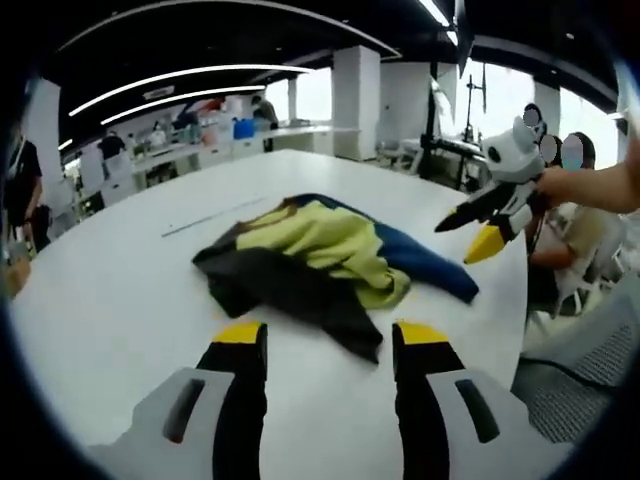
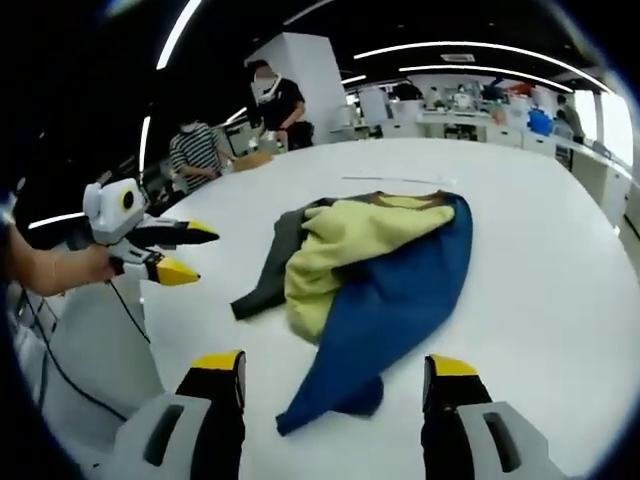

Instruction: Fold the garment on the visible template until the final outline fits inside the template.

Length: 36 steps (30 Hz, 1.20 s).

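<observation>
Our left tool [image 1: 325, 345] sits low over the worktop [image 1: 110, 300] with jaws spread and nothing between them; the right tool [image 2: 335, 375] is likewise spread and empty. We hold both just short of the garment [image 1: 320, 255], probably to pick grasp points before folding. It lies crumpled near the worktop's middle (blue, yellow and dark panels bunched together), so we cannot make out sleeves, hem or collar. A thin line [image 1: 215, 215] beyond the heap may be the template's edge; its outline is otherwise unclear.
</observation>
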Each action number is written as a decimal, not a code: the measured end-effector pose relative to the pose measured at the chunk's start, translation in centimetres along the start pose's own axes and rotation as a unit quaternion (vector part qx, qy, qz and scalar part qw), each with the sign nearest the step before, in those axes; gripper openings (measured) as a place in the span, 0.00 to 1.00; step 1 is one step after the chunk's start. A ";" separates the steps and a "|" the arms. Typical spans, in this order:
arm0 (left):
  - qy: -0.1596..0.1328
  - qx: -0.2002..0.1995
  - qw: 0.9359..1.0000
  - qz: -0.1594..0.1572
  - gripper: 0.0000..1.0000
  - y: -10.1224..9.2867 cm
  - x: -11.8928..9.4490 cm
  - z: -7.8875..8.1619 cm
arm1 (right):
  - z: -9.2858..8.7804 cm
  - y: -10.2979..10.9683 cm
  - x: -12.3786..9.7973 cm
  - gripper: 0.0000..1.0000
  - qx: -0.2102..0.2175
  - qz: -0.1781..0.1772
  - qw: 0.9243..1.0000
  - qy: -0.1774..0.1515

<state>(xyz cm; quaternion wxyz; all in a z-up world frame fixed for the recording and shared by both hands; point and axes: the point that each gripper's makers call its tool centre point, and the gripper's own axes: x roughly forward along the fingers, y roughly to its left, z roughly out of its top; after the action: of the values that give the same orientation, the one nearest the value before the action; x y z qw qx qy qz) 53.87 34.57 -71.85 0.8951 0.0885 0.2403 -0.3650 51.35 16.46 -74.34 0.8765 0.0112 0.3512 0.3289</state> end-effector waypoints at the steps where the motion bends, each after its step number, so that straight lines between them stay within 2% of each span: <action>1: 0.001 -0.003 1.000 0.004 0.44 -0.2 0.1 -0.1 | -0.2 0.3 0.0 0.67 -0.001 -0.001 1.000 0.000; 4: 0.003 -0.001 1.000 0.007 0.42 -0.6 0.4 -0.4 | -1.0 1.0 -0.1 0.64 0.000 -0.003 1.000 0.000; 10: 0.029 0.038 0.999 0.008 0.36 -1.7 1.2 -1.7 | -2.9 2.1 0.0 0.54 -0.009 -0.015 1.000 0.008; 13: 0.035 0.043 0.998 0.010 0.33 -1.9 1.8 -2.1 | -3.6 2.1 0.0 0.43 -0.009 -0.023 1.000 0.010; 15: 0.044 0.055 0.997 0.011 0.32 -2.0 2.2 -2.6 | -4.1 1.3 -0.1 0.33 -0.026 -0.049 0.998 0.011; 17: 0.053 0.063 0.997 0.008 0.32 -2.2 2.8 -3.0 | -4.6 1.2 -0.1 0.28 -0.028 -0.056 0.998 0.016; 20: 0.061 0.066 0.996 0.006 0.30 -2.2 3.2 -3.4 | -4.9 1.3 -0.1 0.26 -0.012 -0.057 0.998 0.006; 24: 0.080 0.083 0.993 0.013 0.25 -2.1 4.0 -4.0 | -5.5 1.1 -0.2 0.22 -0.020 -0.070 0.997 0.010; 30: 0.098 0.109 0.989 0.021 0.18 -2.2 5.0 -4.8 | -4.9 1.8 0.2 0.16 -0.037 -0.065 0.997 -0.004; 31: 0.086 0.112 0.990 0.020 0.17 -2.3 5.1 -4.3 | -4.9 1.8 0.3 0.13 -0.038 -0.066 0.997 -0.003; 36: 0.102 0.120 0.987 0.036 0.11 -2.2 5.2 -4.1 | -5.4 1.8 0.7 0.05 -0.034 -0.072 0.997 0.006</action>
<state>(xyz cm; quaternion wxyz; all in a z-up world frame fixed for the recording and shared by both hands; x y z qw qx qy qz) 54.04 31.19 -77.99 0.8614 0.2407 0.2818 -0.3474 47.37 17.14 -78.42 0.8957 -0.0459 0.3450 0.2769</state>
